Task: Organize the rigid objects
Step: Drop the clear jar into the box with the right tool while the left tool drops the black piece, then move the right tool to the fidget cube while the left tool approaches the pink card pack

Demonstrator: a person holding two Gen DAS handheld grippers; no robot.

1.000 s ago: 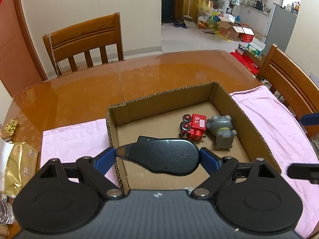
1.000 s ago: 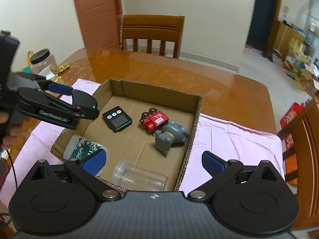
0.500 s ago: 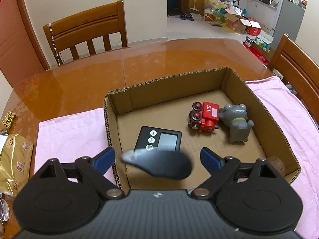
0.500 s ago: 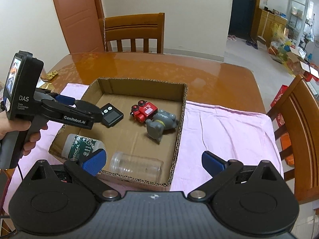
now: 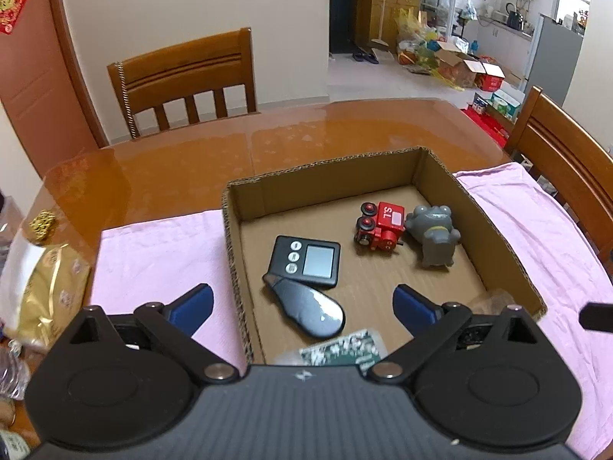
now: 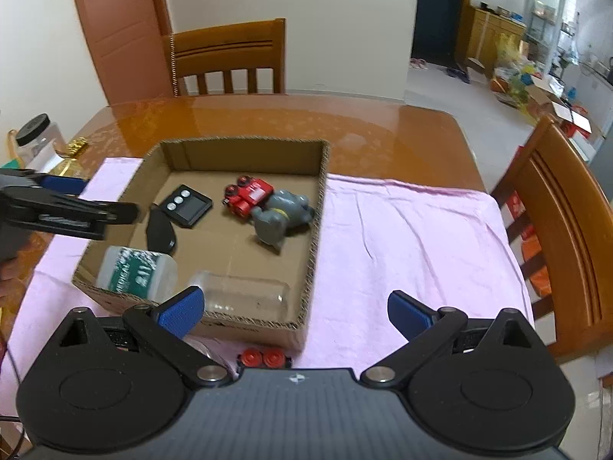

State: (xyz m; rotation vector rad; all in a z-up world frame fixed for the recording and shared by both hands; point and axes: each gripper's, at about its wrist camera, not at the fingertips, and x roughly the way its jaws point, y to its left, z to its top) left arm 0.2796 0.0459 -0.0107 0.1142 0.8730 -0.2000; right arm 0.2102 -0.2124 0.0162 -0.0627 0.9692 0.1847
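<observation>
A cardboard box (image 5: 498, 230) on a pink cloth holds a black timer (image 5: 304, 257), a red toy train (image 5: 379, 226), a grey toy animal (image 5: 433, 239), a green-and-white bottle (image 5: 345, 349) and a clear jar (image 6: 241, 295). A black oval case (image 5: 306, 308) lies loose on the box floor beside the timer. My left gripper (image 5: 302, 299) hovers above it, its jaws opening, touching nothing. My right gripper (image 6: 295, 304) is open and empty over the box's near corner. A small red wheeled toy (image 6: 262, 358) lies on the cloth under it, outside the box.
The pink cloth (image 6: 402, 230) covers the near part of a glossy wooden table (image 5: 191, 161). A gold packet (image 5: 46, 287) and a black-lidded jar (image 6: 38, 138) stand at the table's left end. Wooden chairs (image 6: 230, 57) flank the far and right sides.
The black oval case left my left gripper and now lies in the box by the timer. The left jaws spread wider and drew back. The red wheeled toy came into the right wrist view.
</observation>
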